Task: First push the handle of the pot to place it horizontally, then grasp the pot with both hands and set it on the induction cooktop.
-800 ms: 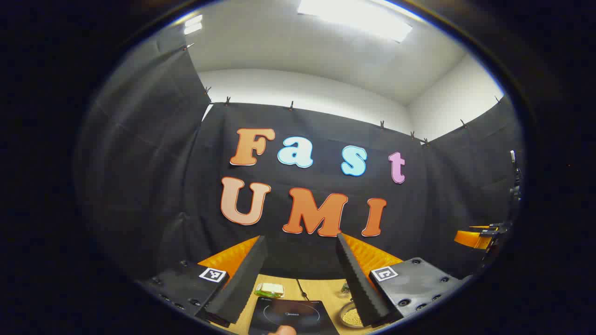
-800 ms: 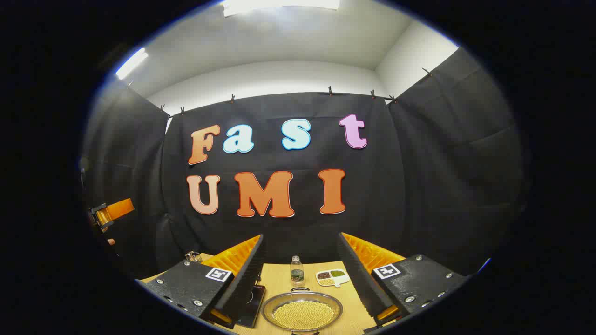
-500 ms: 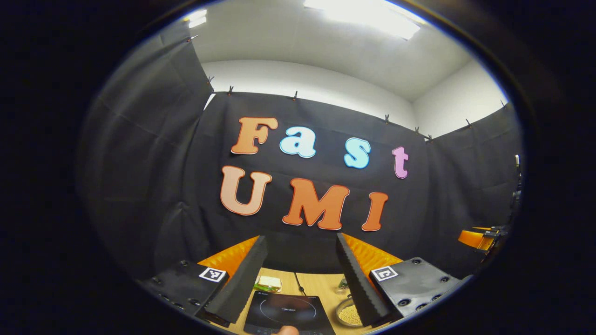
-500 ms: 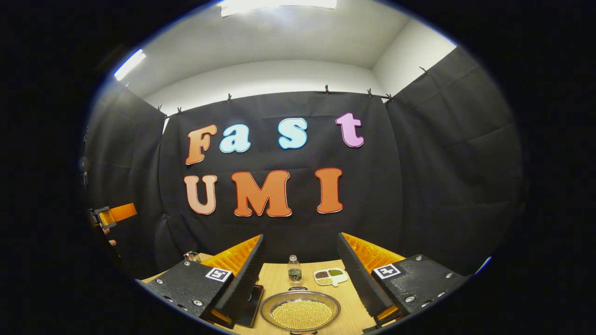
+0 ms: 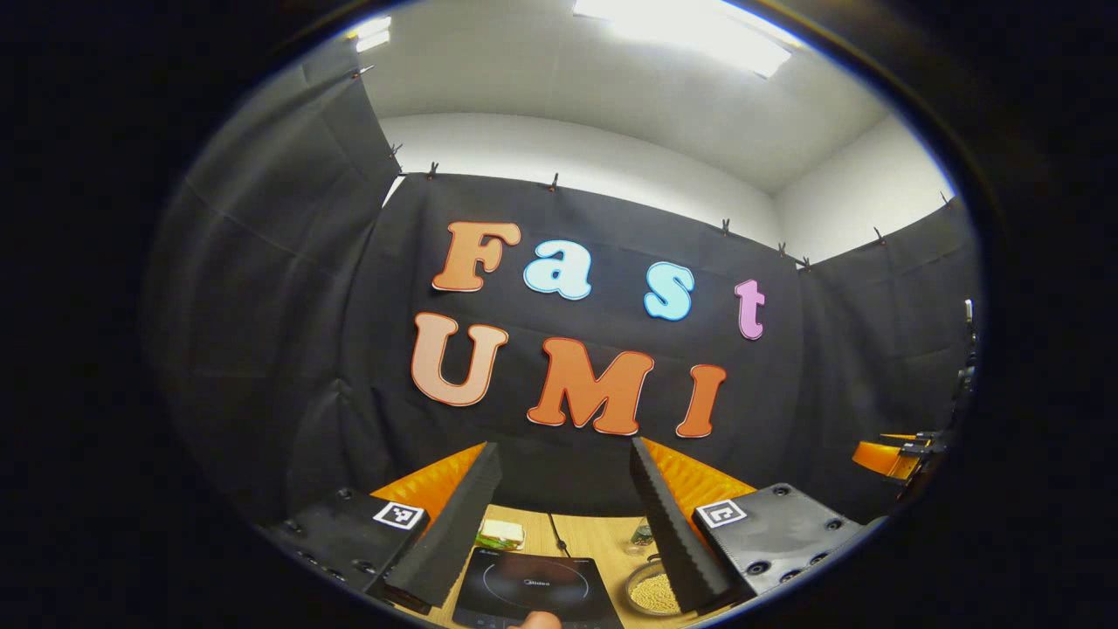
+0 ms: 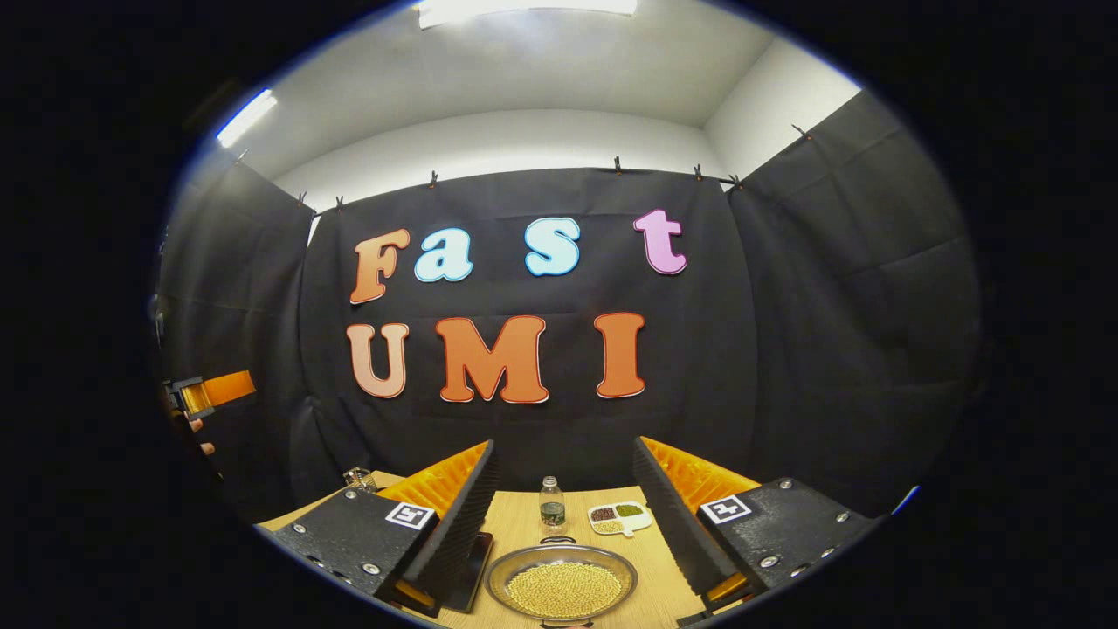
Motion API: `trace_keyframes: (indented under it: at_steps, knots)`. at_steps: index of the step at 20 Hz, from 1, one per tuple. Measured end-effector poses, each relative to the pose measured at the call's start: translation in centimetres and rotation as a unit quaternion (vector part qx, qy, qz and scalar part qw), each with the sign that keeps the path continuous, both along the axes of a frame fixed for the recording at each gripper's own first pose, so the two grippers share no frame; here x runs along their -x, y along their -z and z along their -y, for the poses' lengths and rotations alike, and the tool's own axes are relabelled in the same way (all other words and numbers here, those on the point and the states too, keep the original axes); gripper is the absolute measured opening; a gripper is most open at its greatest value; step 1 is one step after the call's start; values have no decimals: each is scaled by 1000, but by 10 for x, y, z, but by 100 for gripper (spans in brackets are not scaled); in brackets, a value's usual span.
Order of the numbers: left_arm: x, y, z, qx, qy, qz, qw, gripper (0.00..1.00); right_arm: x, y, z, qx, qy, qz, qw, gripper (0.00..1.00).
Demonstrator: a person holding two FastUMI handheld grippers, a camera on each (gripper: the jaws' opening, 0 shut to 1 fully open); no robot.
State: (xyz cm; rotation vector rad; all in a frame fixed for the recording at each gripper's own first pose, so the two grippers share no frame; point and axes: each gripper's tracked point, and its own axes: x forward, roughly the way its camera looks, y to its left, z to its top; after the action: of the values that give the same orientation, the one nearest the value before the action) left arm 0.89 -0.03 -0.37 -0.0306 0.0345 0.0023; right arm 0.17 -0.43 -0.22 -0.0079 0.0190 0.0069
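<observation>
- In the left gripper view the left claw [image 5: 559, 515] hangs above the worktop [image 5: 603, 535], fingers spread wide with nothing between them; below them lies the black induction cooktop [image 5: 534, 587].
- That view also takes in a flat packet [image 5: 500, 532] behind the cooktop, a thin cable [image 5: 555, 535], and the left part of the pot [image 5: 651, 590], its right part hidden by the claw's finger.
- In the right gripper view the right claw [image 6: 563, 515] is likewise spread wide and holds nothing; the pot [image 6: 562, 585], a shallow metal pan full of yellow grains, sits whole on the worktop [image 6: 524, 524] between its fingers.
- This view adds a small bottle [image 6: 551, 506] and a divided dish [image 6: 619, 517] behind the pot, and an edge of the cooktop [image 6: 474, 570] just left of the pot.
- Each view catches the other claw far off at its edge: right claw [image 5: 891, 454], left claw [image 6: 210, 391].
- Compared with 0.8 s ago, more of the cooktop and worktop shows in the left gripper view; the right gripper view has barely changed.
- Count: two claws, one pot, one cooktop, one bottle, one dish, one packet.
- The pot stands on the worktop to the right of the cooktop, not on it.
</observation>
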Motion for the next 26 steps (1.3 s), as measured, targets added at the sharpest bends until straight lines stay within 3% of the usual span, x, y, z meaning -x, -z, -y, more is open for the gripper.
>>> trace_keyframes:
  at_steps: [14,15,19,23,24,25,26]
  knots:
    - [-1,3,-1,0,-2,2,1000,97,-5,9,-1,6,-5,-8,1000,93]
    - [-1,3,0,0,-1,2,1000,98,-5,9,-1,9,-4,-8,1000,96]
    - [0,3,1,1,2,0,1000,98,-3,11,-9,18,-17,-4,1000,77]
    - [1,1,-1,-2,-2,4,1000,98,0,19,-19,23,-37,-12,999,40]
    - [1,0,-1,-4,-2,6,1000,98,0,22,-19,26,-36,-13,999,43]
    - [1,-1,-2,-6,-3,8,1000,98,2,25,-19,29,-35,-14,999,29]
    - [2,-2,-2,-7,-3,11,1000,98,3,27,-20,31,-36,-16,999,25]
